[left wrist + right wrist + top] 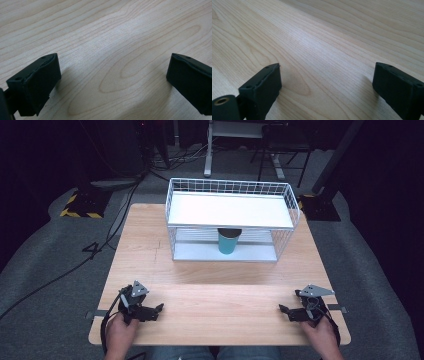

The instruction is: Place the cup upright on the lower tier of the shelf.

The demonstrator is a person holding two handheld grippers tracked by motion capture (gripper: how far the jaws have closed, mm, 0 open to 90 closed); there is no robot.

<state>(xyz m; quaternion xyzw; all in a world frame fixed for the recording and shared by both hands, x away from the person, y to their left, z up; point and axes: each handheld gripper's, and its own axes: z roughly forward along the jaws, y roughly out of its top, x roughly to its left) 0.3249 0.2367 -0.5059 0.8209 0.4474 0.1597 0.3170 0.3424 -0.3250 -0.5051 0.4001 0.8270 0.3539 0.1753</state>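
A teal cup [229, 241] with a dark rim stands upright on the lower level of a white wire shelf rack [230, 190], under its white top board. My left gripper [159, 308] rests low on the wooden table [210, 300] near the front left, held by a hand. In the left gripper view its jaws stand wide apart over bare wood, so the left gripper [113, 67] is open. My right gripper [283, 310] lies near the front right, pointing inward. Bare wood also lies between the spread jaws of the right gripper [327, 77], which is open. Both are far from the cup.
The rack sits at the table's far centre. Grey carpet surrounds the table, with cables on the floor to the left, a yellow-black striped base [80, 205] at far left and desk and chair legs [207, 155] behind.
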